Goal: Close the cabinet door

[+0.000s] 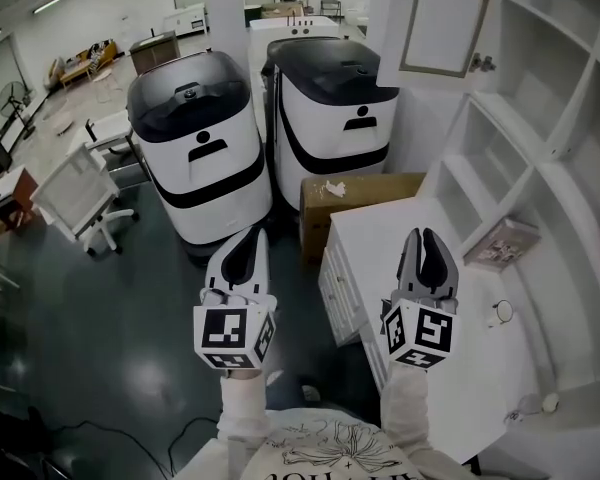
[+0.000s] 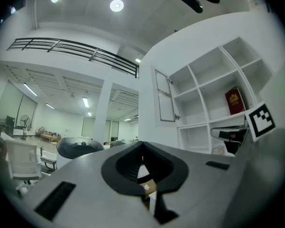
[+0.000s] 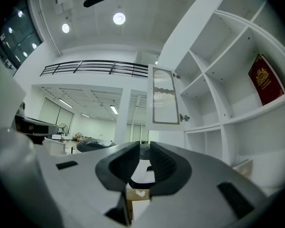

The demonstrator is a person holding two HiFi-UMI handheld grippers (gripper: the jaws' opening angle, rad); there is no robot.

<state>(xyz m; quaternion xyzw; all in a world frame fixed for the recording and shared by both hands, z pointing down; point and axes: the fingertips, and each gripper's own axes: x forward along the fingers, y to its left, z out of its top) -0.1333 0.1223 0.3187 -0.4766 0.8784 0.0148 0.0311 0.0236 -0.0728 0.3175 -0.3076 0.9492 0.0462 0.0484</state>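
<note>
The white cabinet door with a ribbed glass panel stands swung open at the upper left of the white shelving, its small latch handle at its lower right corner. Both grippers are held level well short of it, touching nothing. My left gripper is over the dark floor, its jaws shut and empty. My right gripper is over the white desk, its jaws slightly apart with nothing between them. The right gripper view shows the door ahead and above the right gripper. In the left gripper view the door is ahead to the right of the left gripper.
Two big white-and-black machines stand ahead on the floor. A cardboard box sits between them and the desk. A white chair is at the left. A red book leans in a shelf compartment.
</note>
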